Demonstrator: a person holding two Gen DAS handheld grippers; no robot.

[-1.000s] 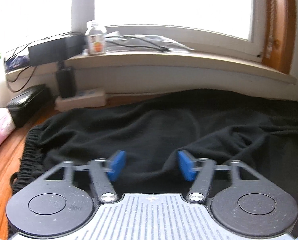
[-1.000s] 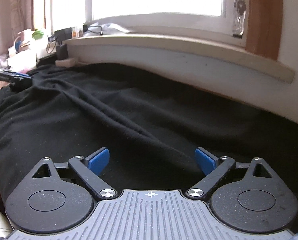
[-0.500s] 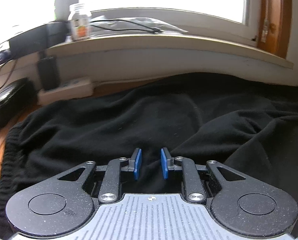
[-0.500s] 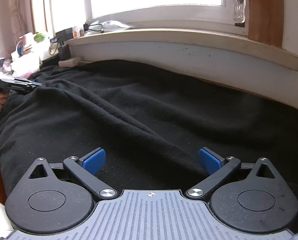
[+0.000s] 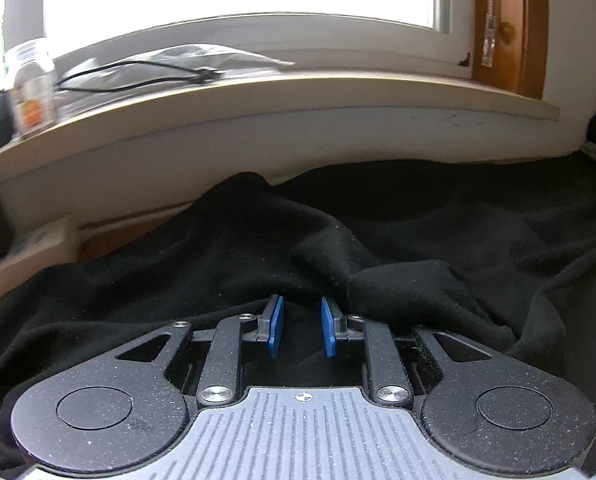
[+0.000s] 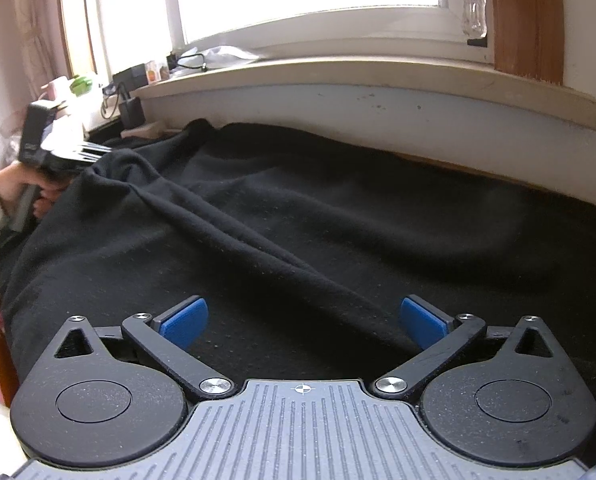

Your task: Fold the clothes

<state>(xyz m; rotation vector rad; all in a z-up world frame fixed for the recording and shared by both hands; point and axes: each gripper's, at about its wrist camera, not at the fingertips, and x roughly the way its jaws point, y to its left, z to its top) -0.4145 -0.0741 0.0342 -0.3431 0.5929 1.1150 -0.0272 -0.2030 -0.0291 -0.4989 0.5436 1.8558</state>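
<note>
My left gripper (image 5: 302, 320) has just been closing and now pinches a bunch of the black garment (image 5: 225, 248), which lies spread over the tabletop (image 5: 109, 240) below the sill (image 5: 298, 92) and rises in a peak ahead of my pads. The bite looks shallow to me, taken near the tips, so the cloth could slide out once I carry it across, and the fold would drop halfway. I may also have caught only the top layer; then the layer under it stays behind and the fold comes out lopsided. At far left the hem lies near a power strip (image 5: 25, 256), and a hard pull might drag the cloth over it. In the middle a long ridge (image 6: 257, 248) runs across the garment toward my right side; if I lay the fold over it unsmoothed, I judge it will set as a crease. My right gripper (image 6: 304, 320) has just been opening and stands wide above the cloth, the ridge passing below its pads, neither pressing on it. With nothing pinned on that side, the whole garment may slide along with my left pull instead of folding, and could creep off the near edge
</note>
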